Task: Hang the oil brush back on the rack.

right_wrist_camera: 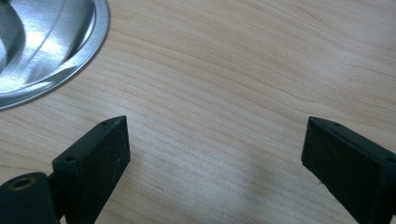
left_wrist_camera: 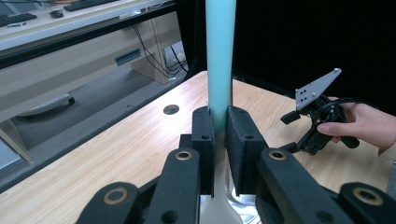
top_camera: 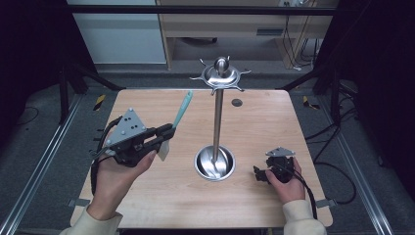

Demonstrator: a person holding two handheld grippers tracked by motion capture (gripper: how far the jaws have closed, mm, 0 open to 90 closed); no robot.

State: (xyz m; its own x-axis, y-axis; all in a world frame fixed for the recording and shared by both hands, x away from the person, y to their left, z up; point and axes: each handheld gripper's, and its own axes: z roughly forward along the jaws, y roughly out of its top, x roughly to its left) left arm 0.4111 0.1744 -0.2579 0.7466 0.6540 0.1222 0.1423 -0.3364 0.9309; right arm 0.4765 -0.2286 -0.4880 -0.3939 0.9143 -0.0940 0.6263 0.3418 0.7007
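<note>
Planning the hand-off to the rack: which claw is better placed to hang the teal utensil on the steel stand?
Left. The left claw is shut on the teal utensil, lifted beside the steel stand. The right claw is open, low over the table by the stand's base.

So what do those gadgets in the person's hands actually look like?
Each black hand-held gripper, left and right, is a jointed frame with brass-coloured pivot pins, ending in two flat rectangular jaws. A grey three-cornered plate dotted with holes sits on top, and a black cable trails back. The person wears cream sleeves.
</note>
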